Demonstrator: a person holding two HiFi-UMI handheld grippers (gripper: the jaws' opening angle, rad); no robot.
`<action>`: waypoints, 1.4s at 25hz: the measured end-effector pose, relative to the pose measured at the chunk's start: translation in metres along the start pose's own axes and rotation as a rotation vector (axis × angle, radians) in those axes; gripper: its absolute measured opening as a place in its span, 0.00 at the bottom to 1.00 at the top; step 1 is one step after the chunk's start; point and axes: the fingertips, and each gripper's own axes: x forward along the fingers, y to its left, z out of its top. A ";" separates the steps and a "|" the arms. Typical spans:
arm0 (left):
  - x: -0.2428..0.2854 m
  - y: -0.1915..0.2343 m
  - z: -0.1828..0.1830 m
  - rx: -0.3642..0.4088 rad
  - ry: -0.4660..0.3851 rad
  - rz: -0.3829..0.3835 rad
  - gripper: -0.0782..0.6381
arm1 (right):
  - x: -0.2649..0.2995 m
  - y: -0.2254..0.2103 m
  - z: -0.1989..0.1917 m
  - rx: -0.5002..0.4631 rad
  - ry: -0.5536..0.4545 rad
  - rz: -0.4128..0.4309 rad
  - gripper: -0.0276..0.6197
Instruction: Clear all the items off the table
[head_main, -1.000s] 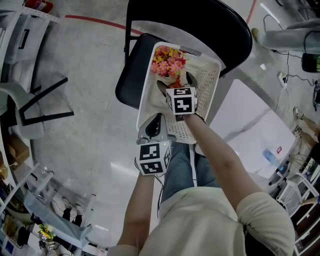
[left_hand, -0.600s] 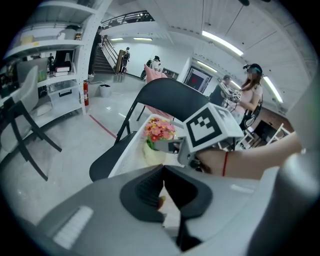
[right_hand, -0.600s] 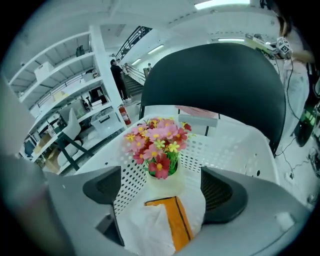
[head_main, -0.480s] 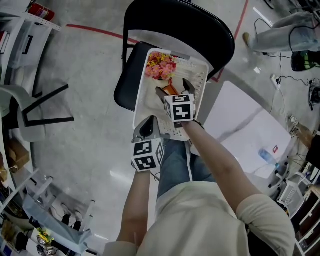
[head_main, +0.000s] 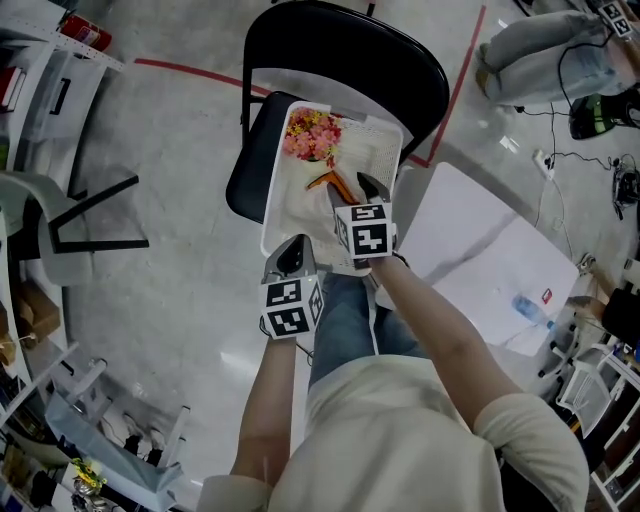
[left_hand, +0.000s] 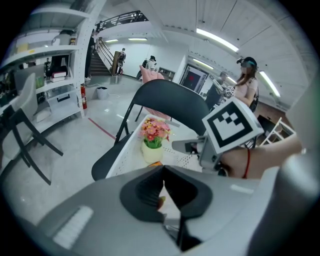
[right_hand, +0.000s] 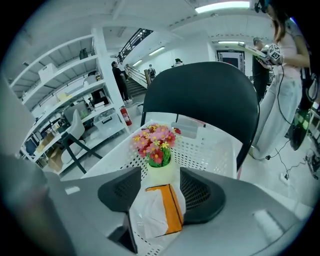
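**Right claw above the basket: tipping is the worry.**
My right claw (head_main: 348, 190) has just been closing. Its jaws are half apart and press on nothing. The tissue pack (head_main: 333, 184) lies below it in the white basket (head_main: 390, 150), just beside the flower pot (head_main: 312, 137). My left claw (left_hand: 163, 172) is closed and empty near the basket's front rim. A bump could topple the pot or push the basket off the chair (head_main: 340, 50) (it only rests on the seat). A bottle (head_main: 535, 312) is on the table (head_main: 480, 250).

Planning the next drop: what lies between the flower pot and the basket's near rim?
An orange-and-white tissue pack lies there, right in front of the flower pot in the basket; the right gripper view shows it.
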 end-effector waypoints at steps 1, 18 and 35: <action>-0.001 -0.001 -0.001 0.005 0.000 0.001 0.12 | -0.005 -0.001 -0.001 0.001 -0.004 0.000 0.42; -0.026 -0.039 0.011 0.037 -0.024 -0.049 0.12 | -0.094 -0.010 -0.011 -0.047 -0.032 0.009 0.04; -0.051 -0.097 0.026 0.168 -0.053 -0.150 0.12 | -0.185 -0.021 -0.024 -0.017 -0.101 -0.006 0.04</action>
